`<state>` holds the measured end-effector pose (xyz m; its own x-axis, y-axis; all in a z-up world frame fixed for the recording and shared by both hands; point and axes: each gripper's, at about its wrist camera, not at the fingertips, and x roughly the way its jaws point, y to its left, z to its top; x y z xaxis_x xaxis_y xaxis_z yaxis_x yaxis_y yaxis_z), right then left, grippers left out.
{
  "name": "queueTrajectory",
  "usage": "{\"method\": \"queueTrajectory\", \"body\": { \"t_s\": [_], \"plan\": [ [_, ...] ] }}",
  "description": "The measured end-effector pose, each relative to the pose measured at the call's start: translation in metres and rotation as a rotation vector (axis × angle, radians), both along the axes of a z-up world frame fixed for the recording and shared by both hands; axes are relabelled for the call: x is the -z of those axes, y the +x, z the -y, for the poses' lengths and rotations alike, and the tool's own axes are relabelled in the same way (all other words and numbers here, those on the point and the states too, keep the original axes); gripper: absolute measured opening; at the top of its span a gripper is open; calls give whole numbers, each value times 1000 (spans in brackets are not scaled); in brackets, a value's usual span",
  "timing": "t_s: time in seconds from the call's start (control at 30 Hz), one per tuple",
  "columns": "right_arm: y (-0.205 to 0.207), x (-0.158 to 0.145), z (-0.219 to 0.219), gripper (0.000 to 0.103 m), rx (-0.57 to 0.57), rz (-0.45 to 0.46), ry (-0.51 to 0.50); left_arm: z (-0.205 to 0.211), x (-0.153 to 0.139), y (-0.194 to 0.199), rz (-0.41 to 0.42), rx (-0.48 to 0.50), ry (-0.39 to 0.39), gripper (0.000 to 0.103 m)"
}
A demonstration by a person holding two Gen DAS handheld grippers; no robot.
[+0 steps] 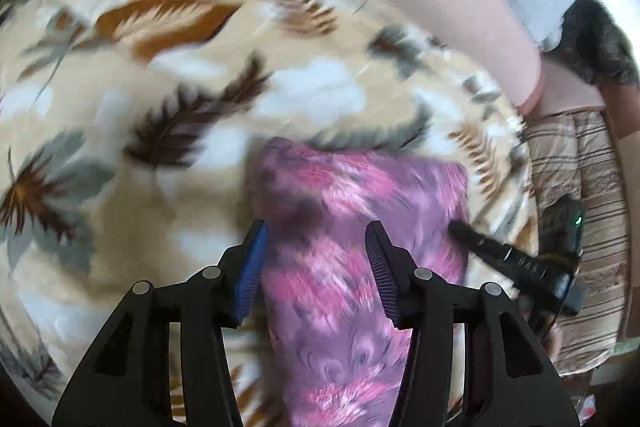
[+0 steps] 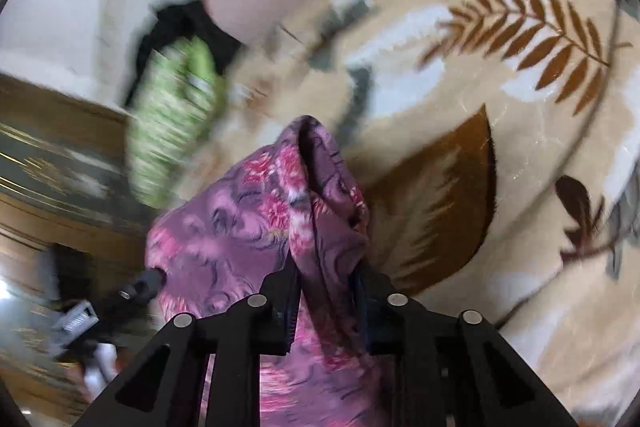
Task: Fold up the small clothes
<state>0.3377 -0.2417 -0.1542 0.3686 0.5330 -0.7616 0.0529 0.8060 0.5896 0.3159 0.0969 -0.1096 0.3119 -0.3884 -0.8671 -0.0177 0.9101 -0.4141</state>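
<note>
A: Start at the tongs. The right gripper [image 2: 326, 297] has its fingers drawn in tight on a bunched fold of the purple-and-pink floral fabric garment [image 2: 248, 227], which rises in a peak just ahead of the pads.

B: And the left gripper [image 1: 316, 267]?

A: Jaws spread wide, blue-ribbed pads either side of the same garment [image 1: 360, 211], holding nothing. From that view the right gripper's black finger [image 1: 500, 255] comes in at the cloth's right edge.

B: What could go wrong?

A: I'd judge the pinch takes several layers unevenly, so a pull may drag the piece crooked or let a layer slip. With the left one not gripping, nothing anchors the other side.

B: How does the garment look?

A: Soft, thin, marbled purple with pink blooms. It lies partly flat on the beige fleece blanket with brown leaf print [image 1: 160, 99], its far edge fairly straight, one end lifted. A green-and-white patterned cloth [image 2: 176, 115] sits well apart.
</note>
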Motion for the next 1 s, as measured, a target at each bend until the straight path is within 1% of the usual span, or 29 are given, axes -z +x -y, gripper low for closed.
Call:
{"method": "queueTrajectory", "body": {
  "t_s": [0.03,0.07,0.1,0.13,0.2,0.23,0.3,0.37,0.4,0.43,0.47,0.5,0.57,0.6,0.63,0.67,0.7,0.73,0.77,0.83,0.87,0.93,1.0],
  "plan": [
    [-6,4,-1,23,2,-19,-5,-4,3,-9,5,2,-11,49],
    [-15,2,0,23,-5,-4,6,-8,5,-26,29,5,-22,49],
    [-33,-5,3,23,-9,25,-3,-12,6,-51,68,13,-29,50],
    [-47,-9,5,25,-7,38,-23,-12,9,-69,86,21,-31,55],
    [-81,-14,11,56,0,77,-57,-11,17,-103,84,14,-42,62],
    [-100,-14,13,57,0,96,-74,-10,24,-121,70,13,-65,62],
    [-137,-5,17,57,-27,92,-69,1,39,-144,43,15,-100,62],
    [-161,0,19,57,-19,108,-65,12,50,-164,36,0,-82,62],
    [-175,4,19,57,-17,121,-56,17,58,-171,42,1,-66,62],
    [-189,7,19,57,-16,140,-35,20,59,-175,52,4,-46,62],
    [-193,9,18,57,-7,154,-25,23,58,-175,66,0,-29,62],
    [-196,9,17,57,8,173,-19,24,56,-174,74,-3,-36,62],
    [-196,9,10,56,-9,183,-41,25,56,-171,90,-6,-51,62],
    [-196,9,8,50,-21,189,-42,27,61,-169,80,-3,-36,62],
    [-196,7,5,47,-34,212,-42,28,64,-167,79,-2,-34,62],
    [-198,4,1,45,-32,233,-65,27,64,-169,91,-4,-33,62],
    [-203,-1,0,45,-24,261,-93,29,63,-171,95,-1,-18,62],
    [-206,-5,0,45,-17,283,-99,33,62,-172,100,9,5,62],
    [-209,-6,1,45,-15,290,-93,36,62,-174,112,15,27,62],
    [-209,-10,-5,45,-13,306,-117,39,64,-175,127,26,62,62],
    [-210,-10,-5,45,-25,312,-120,41,64,-175,129,28,68,62],
    [-206,-3,-10,45,-62,274,-89,41,64,-175,125,26,59,62],
    [-201,10,-16,45,-49,226,-158,39,65,-173,118,22,37,62]
  ]
}}
